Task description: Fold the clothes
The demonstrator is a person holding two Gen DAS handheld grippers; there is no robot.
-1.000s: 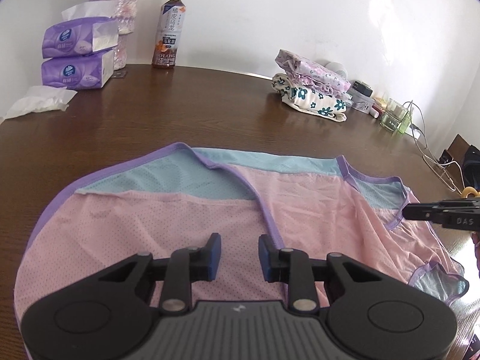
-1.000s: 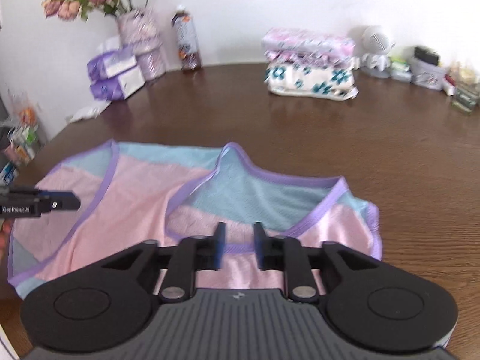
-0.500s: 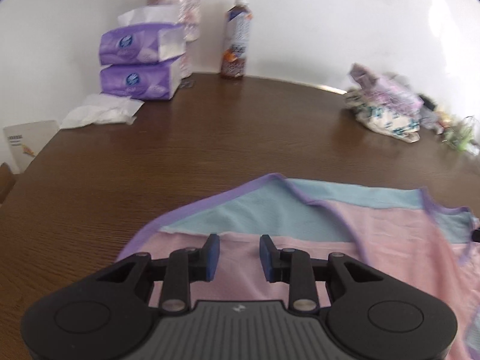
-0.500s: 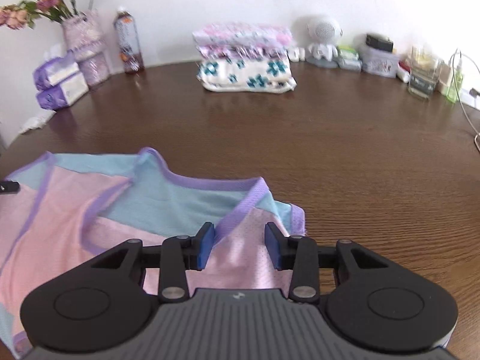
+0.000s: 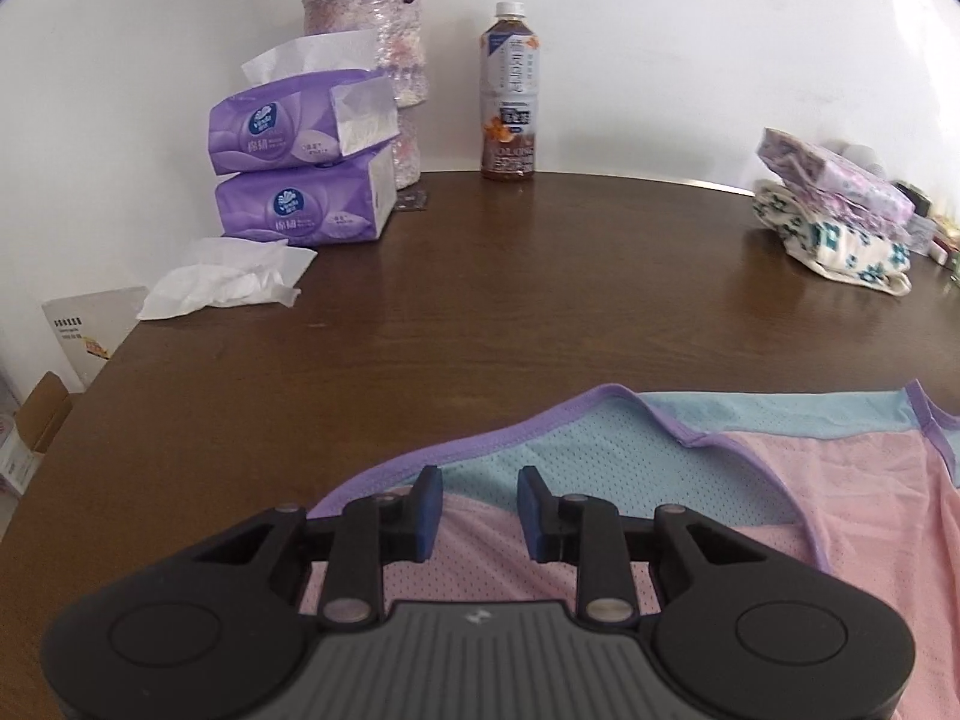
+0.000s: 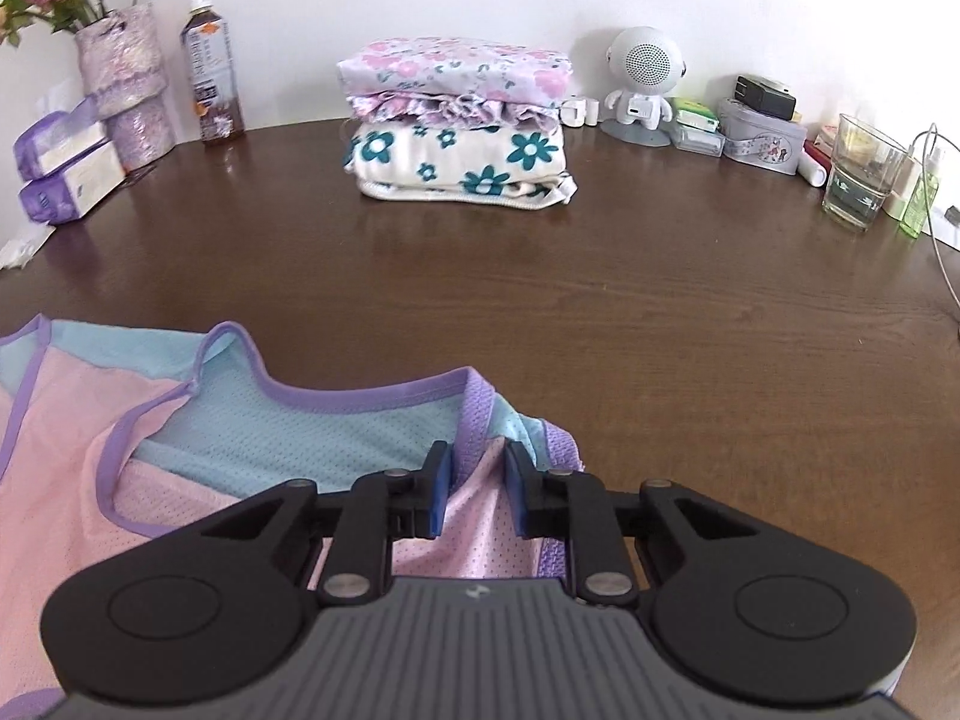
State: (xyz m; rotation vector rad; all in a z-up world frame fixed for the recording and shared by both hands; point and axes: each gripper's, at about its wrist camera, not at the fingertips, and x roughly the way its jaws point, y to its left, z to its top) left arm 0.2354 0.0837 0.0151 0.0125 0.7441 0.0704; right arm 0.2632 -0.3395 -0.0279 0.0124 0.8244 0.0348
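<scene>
- Currently, at far left, two purple tissue packs [image 5: 303, 180] sit stacked by a glittery vase [image 5: 384, 48], a loose crumpled tissue [image 5: 225, 279] beside them and a tea bottle [image 5: 509, 93] to their right.
- Left gripper [image 5: 480, 507]: its blue pads stand parted with a clear gap, over the garment's left shoulder. No cloth shows between them; whether the tips touch the fabric cannot be told.
- Garment [image 5: 840, 510]: a sleeveless pink-and-blue mesh top, purple binding at neck and armholes, lies spread on the near part of the dark wooden table [image 5: 540, 300].
- Right gripper [image 6: 477, 495]: parted to a similar width, with a raised ridge of pink mesh and purple binding between the pads at the garment's right shoulder. The pads do not appear to press it; grip unconfirmed.
- Folded stack [image 6: 459, 126] of floral cloths sits far centre, well apart; a drinking glass [image 6: 864, 180] and a cable stand far right.
- Risk: thin, slick, perforated mesh could slip from a shallow pinch, or one pad could catch a single layer, skewing any fold.
- Risk: uneven lifts at the two shoulders would drag the hem and wrinkle it.
</scene>
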